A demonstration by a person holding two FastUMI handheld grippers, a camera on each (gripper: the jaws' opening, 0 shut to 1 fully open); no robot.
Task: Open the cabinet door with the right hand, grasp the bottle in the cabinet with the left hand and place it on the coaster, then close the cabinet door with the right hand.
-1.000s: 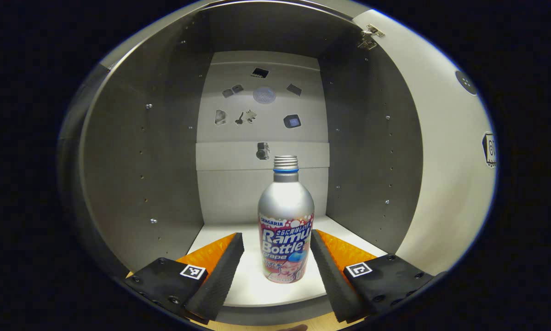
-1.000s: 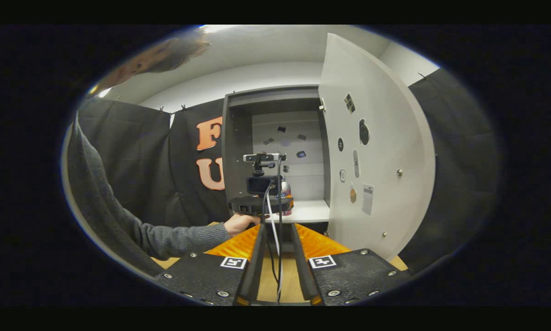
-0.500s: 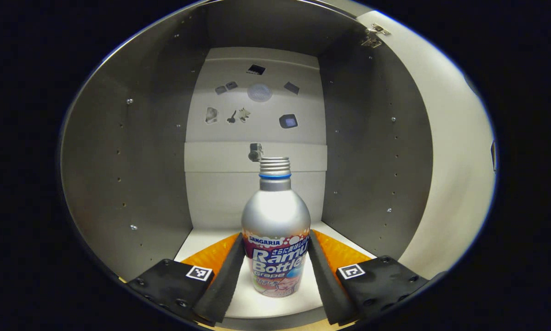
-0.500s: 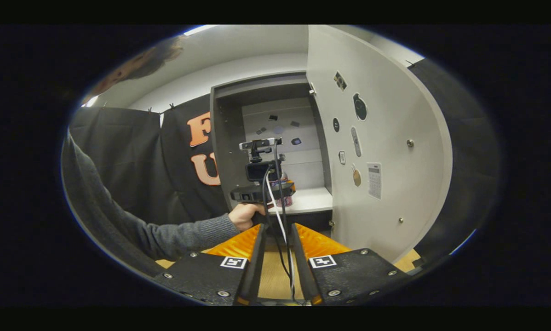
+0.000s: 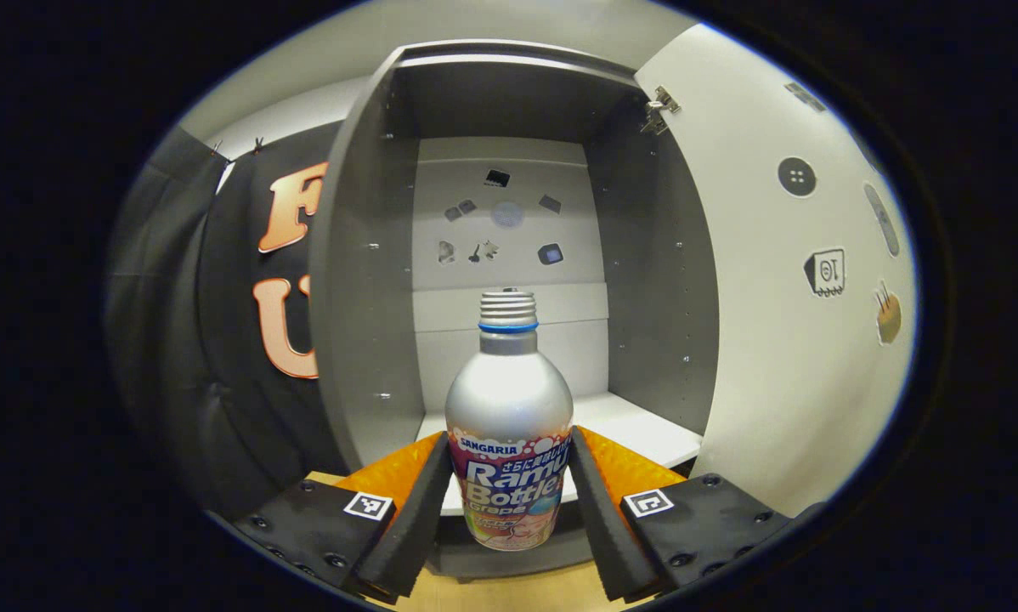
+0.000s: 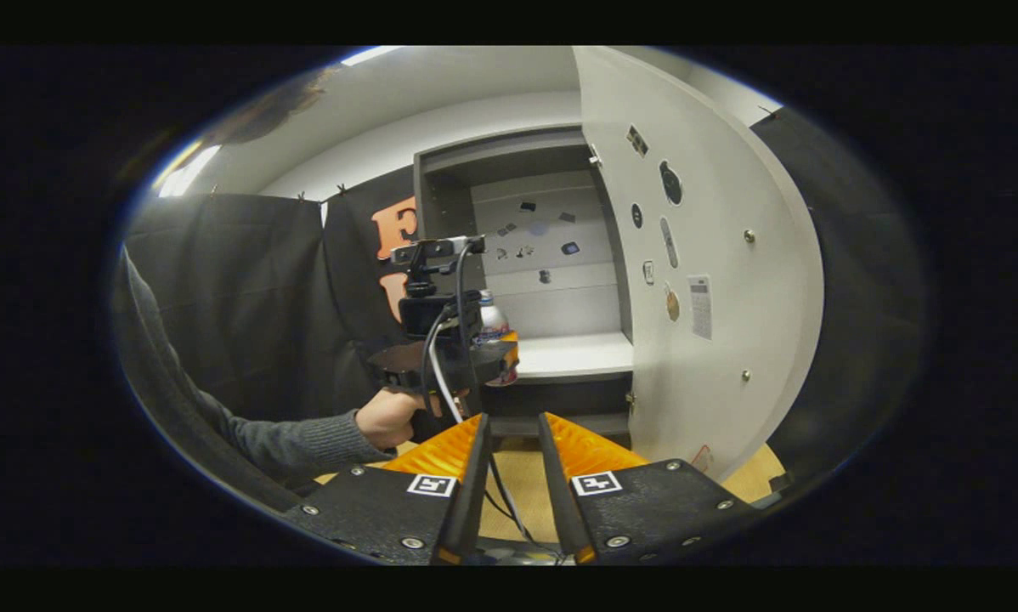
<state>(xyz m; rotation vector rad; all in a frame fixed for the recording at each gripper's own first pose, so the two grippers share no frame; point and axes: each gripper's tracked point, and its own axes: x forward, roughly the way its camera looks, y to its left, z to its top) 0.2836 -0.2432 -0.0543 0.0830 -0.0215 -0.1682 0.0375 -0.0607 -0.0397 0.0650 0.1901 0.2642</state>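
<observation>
A silver bottle point(image 5: 509, 399) with a coloured label stands upright between the fingers of my left gripper point(image 5: 509, 438), which is shut on its lower body. It hangs just in front of the grey cabinet point(image 5: 509, 85), outside its white shelf point(image 5: 636, 425). The cabinet door point(image 5: 772, 357) stands wide open on the right. In the right gripper view the left gripper point(image 6: 499, 357) carries the bottle point(image 6: 492, 319) left of the cabinet point(image 6: 509, 153) mouth, beside the open door point(image 6: 721, 221). My right gripper point(image 6: 511, 418) is low in front, with a narrow gap and nothing between its fingers.
A person's hand point(image 6: 386, 416) and grey sleeve point(image 6: 296, 438) hold the left gripper, with a cable point(image 6: 441, 382) trailing down. A wooden tabletop point(image 5: 509, 591) lies below the cabinet. Black cloth point(image 6: 246, 289) covers the wall to the left.
The left gripper closed on the bottle and drew it back out of the cabinet, off the shelf. The right gripper has stayed low in front of the open door.
</observation>
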